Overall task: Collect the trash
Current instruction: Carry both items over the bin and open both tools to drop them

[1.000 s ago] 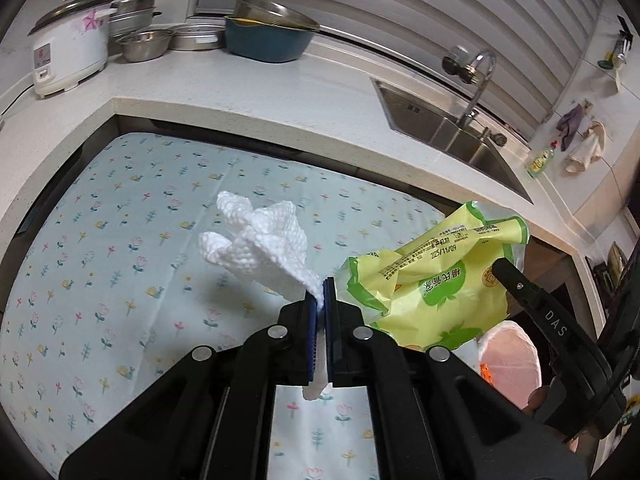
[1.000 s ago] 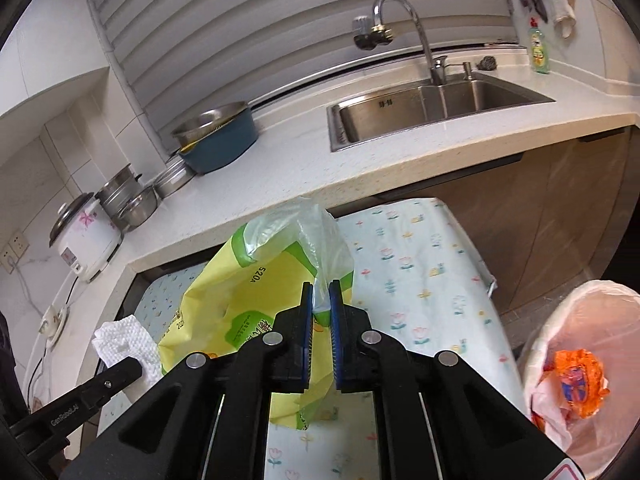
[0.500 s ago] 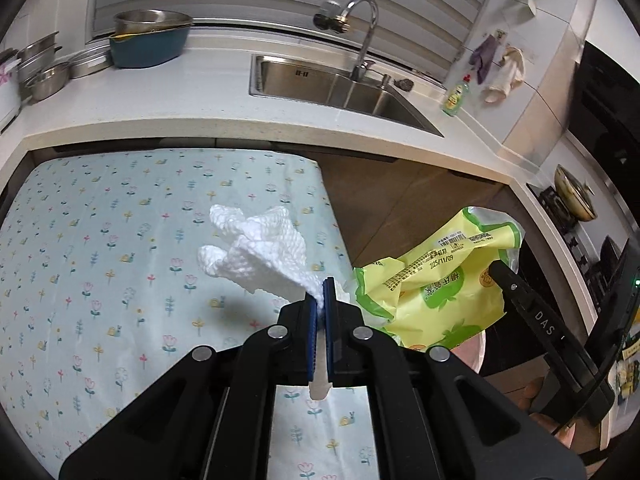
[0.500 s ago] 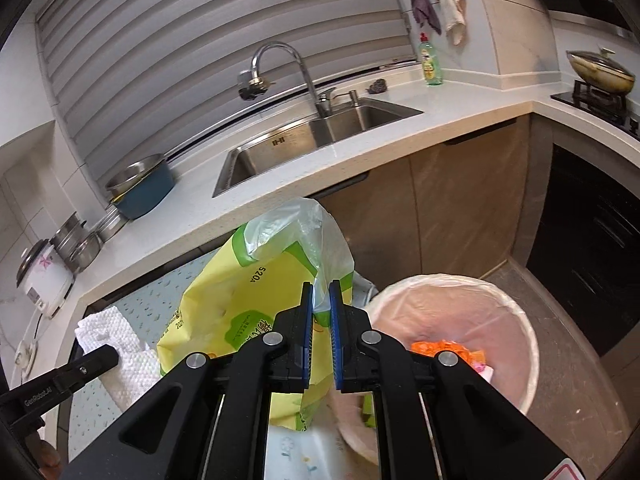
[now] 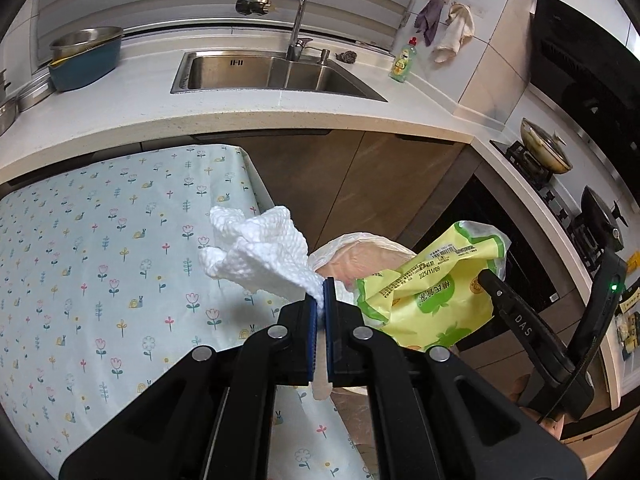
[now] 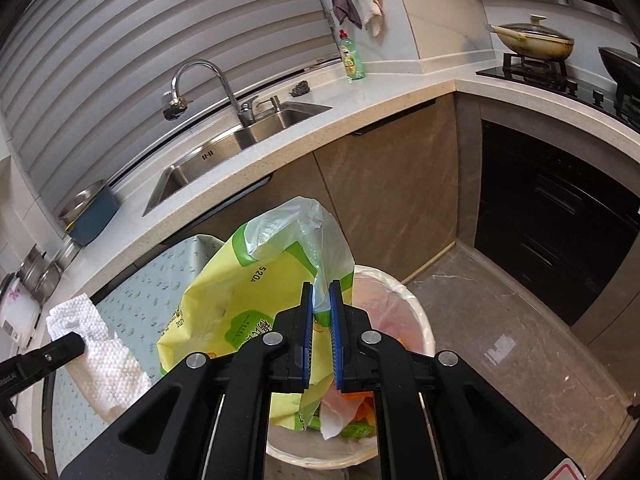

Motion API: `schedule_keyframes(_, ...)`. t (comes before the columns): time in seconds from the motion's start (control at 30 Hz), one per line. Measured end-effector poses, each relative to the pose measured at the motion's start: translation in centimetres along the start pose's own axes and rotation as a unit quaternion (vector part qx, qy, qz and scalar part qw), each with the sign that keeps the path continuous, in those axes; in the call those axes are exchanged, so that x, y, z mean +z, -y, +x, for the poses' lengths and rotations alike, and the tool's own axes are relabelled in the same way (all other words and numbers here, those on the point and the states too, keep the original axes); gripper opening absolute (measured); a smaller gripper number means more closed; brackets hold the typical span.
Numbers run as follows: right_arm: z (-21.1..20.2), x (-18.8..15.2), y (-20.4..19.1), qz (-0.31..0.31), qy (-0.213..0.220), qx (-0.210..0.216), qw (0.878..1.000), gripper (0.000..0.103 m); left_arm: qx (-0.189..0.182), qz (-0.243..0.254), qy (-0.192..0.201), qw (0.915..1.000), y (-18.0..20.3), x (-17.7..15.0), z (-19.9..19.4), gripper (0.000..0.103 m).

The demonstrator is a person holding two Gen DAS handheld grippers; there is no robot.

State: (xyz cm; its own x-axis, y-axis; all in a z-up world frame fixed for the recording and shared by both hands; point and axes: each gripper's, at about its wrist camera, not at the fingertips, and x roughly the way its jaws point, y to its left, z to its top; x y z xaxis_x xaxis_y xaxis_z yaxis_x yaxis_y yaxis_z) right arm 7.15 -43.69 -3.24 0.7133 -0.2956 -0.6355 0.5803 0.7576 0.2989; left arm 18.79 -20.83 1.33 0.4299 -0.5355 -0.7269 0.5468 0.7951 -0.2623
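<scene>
My left gripper (image 5: 319,304) is shut on a crumpled white paper towel (image 5: 260,252), held in the air over the right edge of the flowered table (image 5: 100,280). The towel also shows at the left of the right wrist view (image 6: 96,348). My right gripper (image 6: 321,312) is pinching the clear top of a yellow-green plastic bag (image 6: 248,300), with the jaws slightly apart; the bag hangs over the rim of a white trash bin (image 6: 416,312) with a pink liner and orange and white trash inside. The bag (image 5: 432,292) and bin (image 5: 360,248) also show in the left wrist view.
A white counter with a steel sink (image 5: 272,72) and faucet (image 5: 292,12) runs behind. A blue pot (image 5: 84,64) stands at the left, a green soap bottle (image 6: 352,56) at the corner. A stove with pans (image 6: 536,44) is at the right. Wooden cabinets (image 6: 392,200) and grey floor (image 6: 500,340) surround the bin.
Both grippers have swung right, away from the table toward the bin. The yellow-green bag now hangs over the bin's rim, and the right jaws have parted a little. The towel stays gripped.
</scene>
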Motion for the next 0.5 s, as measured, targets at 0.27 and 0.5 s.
schedule_keyframes(0.27,2.3,-1.3,0.8,0.002,-0.027,-0.012,1.0,0.015,0.005,0.0,-0.004,1.0,0.8,0.2,0.9,0.003)
schedule_keyframes(0.5,2.1,-1.5,0.6,0.006,-0.023,0.0,1.0,0.032,-0.012,0.012,-0.018,0.9997,2.1,0.3,1.9,0.003)
